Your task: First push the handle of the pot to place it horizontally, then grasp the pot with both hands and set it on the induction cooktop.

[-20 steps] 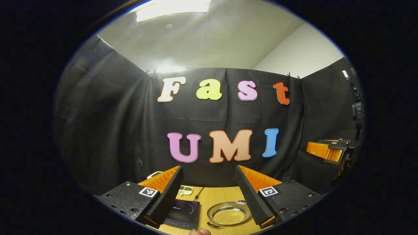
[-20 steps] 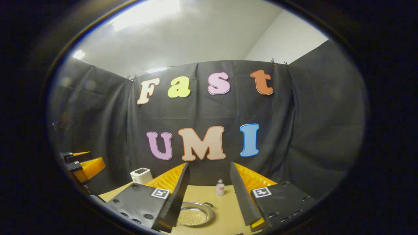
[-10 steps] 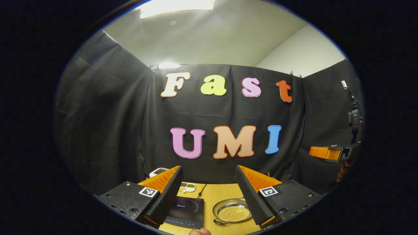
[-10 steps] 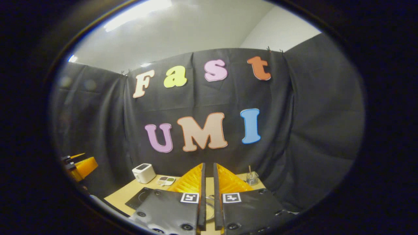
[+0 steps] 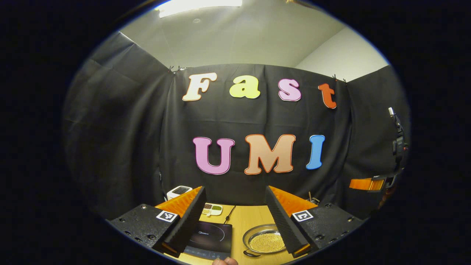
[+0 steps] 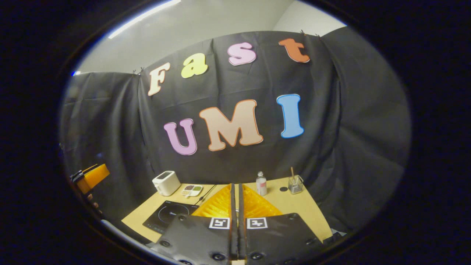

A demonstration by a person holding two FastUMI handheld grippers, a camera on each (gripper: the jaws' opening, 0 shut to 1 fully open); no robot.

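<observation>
Below and ahead of the wide-open left gripper, the pot sits on the table just beside the cooktop, untouched; the right gripper, fingers closed on nothing, appears set for the pending handle push.

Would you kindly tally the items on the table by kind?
Induction cooktop: 1
Pot: 1
Toaster: 1
Compartment dish: 1
Small bottle: 1
Glass with stick: 1
Total: 6
</observation>
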